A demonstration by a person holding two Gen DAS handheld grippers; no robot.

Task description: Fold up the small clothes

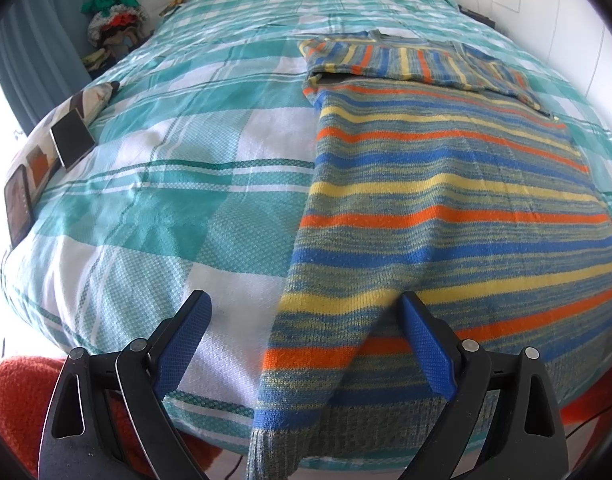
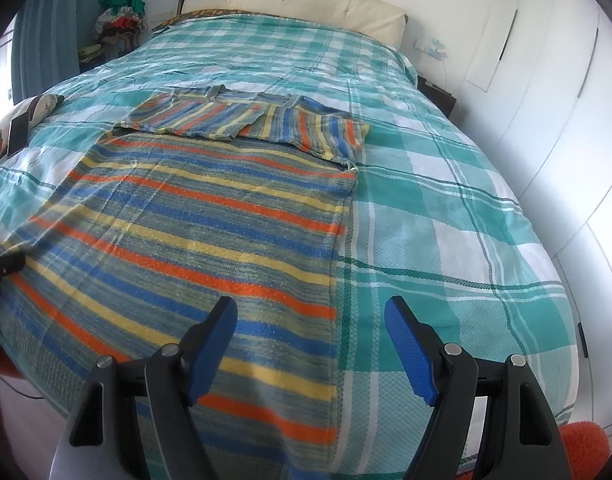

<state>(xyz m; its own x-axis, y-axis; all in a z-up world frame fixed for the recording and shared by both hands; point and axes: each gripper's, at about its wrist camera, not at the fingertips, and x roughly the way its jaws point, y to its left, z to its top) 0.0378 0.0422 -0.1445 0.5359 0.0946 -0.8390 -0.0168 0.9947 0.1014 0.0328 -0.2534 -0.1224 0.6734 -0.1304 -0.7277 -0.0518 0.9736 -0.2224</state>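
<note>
Between left gripper (image 1: 304,306) fingers, sweater (image 1: 445,200) corner

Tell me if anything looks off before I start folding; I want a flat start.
One oddity: the striped sweater has a pinched ridge rising at its near left hem beside the left gripper. Both sleeves are already folded across its top; the right gripper hovers open.

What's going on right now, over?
Left gripper and right gripper open, holding nothing. Striped sweater flat on bed, sleeves folded across. Nothing in the way.

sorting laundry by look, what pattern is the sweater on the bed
The sweater has orange, blue, yellow and grey-green horizontal stripes; clearest in the right wrist view.
</note>
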